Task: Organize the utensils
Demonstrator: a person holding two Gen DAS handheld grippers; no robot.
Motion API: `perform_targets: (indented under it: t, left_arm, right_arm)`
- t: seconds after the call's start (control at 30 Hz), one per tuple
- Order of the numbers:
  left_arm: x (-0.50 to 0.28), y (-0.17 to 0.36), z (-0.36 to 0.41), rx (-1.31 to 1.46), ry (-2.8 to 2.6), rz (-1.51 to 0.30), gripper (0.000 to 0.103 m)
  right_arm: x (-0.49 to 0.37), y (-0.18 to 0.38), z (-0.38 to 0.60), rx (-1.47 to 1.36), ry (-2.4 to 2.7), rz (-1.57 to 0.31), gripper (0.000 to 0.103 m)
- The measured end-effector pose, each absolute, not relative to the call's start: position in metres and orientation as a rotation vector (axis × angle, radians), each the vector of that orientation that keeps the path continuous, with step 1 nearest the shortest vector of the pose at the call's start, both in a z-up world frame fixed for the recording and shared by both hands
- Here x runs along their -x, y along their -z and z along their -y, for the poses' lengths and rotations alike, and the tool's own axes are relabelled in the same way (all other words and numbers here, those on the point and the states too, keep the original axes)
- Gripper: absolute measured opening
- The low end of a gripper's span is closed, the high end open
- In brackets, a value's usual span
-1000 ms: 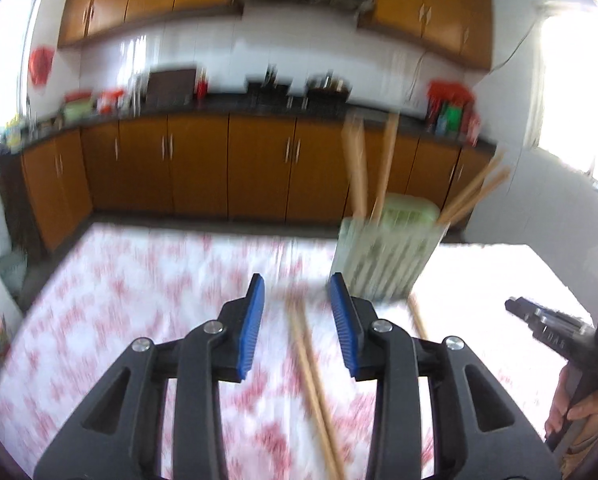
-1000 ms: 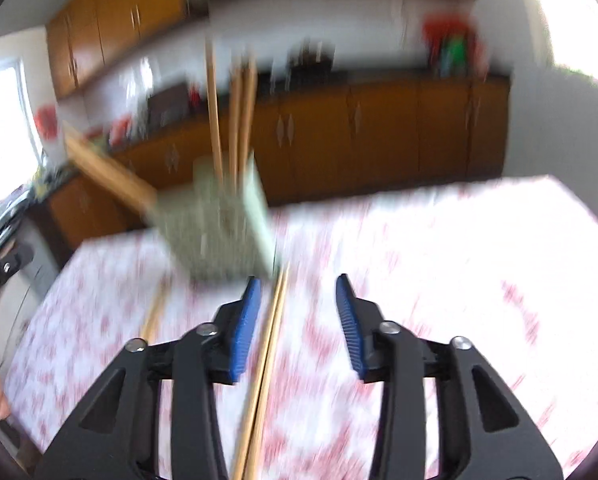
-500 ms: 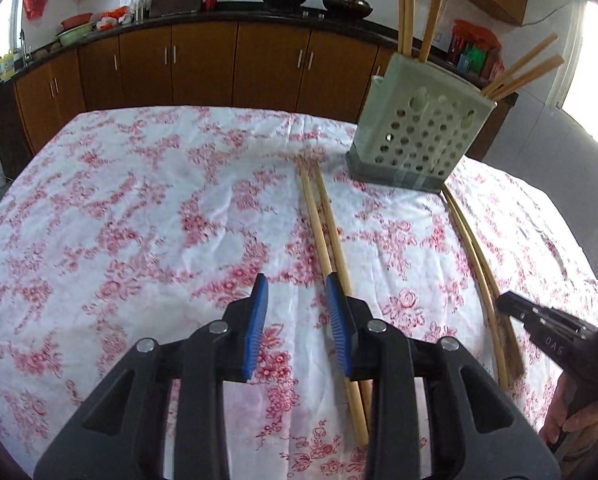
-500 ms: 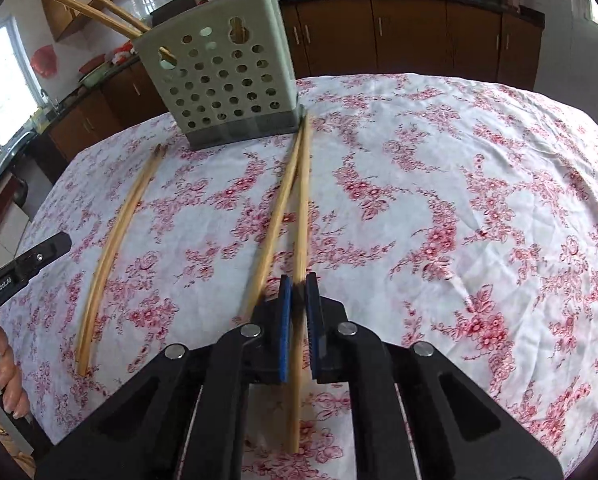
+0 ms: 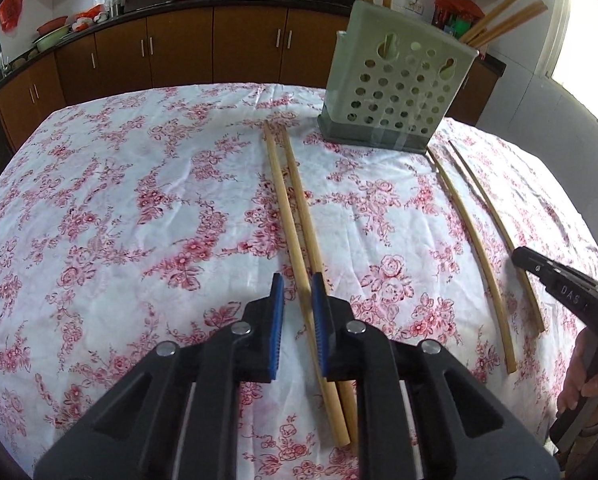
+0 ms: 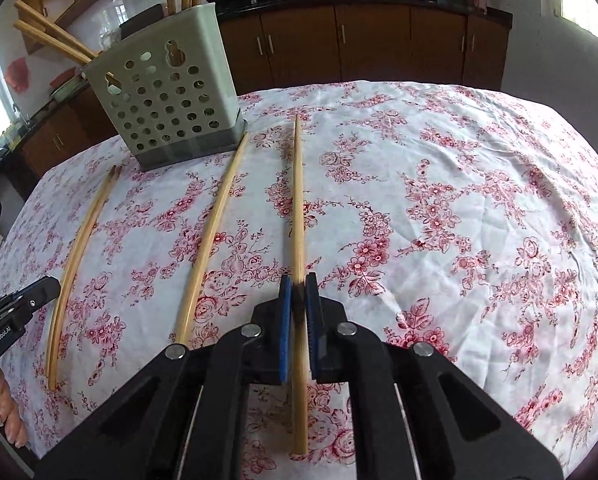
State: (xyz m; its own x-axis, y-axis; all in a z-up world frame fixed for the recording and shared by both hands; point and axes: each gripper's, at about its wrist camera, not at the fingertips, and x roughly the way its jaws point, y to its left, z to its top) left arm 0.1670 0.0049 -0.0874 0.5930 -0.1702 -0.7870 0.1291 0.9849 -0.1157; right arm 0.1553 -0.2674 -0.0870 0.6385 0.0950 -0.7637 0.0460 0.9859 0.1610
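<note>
Kitchen with brown cabinets [image 5: 179,52] along the back wall, table under a white cloth with red flowers [image 5: 119,200].

Landmark is the perforated grey-green utensil holder [image 5: 395,96] at the far side of the table, upright, with several chopsticks already sticking out of its top.

Right gripper [image 6: 298,312]: blue pads pressed together on one chopstick [image 6: 298,208], which points away toward the table's far edge, to the right of the holder in the right wrist view. Whether it is lifted clear of the cloth is hard to tell. A second chopstick [image 6: 213,236] lies flat to its left, far tip just beside the holder's base.

Left gripper [image 5: 297,312]: jaws closing, a narrow gap left. A pair of chopsticks [image 5: 287,204] lies side by side on the cloth, running from in front of the holder's left corner back to the gripper. One stick passes between the pads, not visibly squeezed; the other goes under the right finger.

A person's hand [image 5: 591,384] on the right gripper's handle shows at the edge, well right of the holder.
</note>
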Motion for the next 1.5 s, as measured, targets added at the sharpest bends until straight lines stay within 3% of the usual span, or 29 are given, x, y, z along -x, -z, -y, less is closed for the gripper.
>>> perform_targets:
  t: [0.2,0.37,0.7,1.5]
  left_arm:
    - [-0.170,0.091,0.003,-0.010,0.146,-0.912,0.015]
    - [-0.180,0.091,-0.005,-0.016,0.097,-0.911,0.008]
    - [-0.209,0.091,-0.063,0.014,-0.030,-0.909,0.012]
    - [-0.206,0.093,-0.069,0.079,-0.009,-0.902,0.012]
  right_arm:
    - [-0.154,0.086,0.267,-0.168,-0.041,-0.889,0.008]
    - [-0.155,0.086,0.263,-0.124,-0.039,-0.881,0.008]
    - [-0.179,0.087,0.289,-0.123,0.045,-0.871,0.008]
    - [-0.180,0.089,0.288,-0.119,0.046,-0.863,0.009]
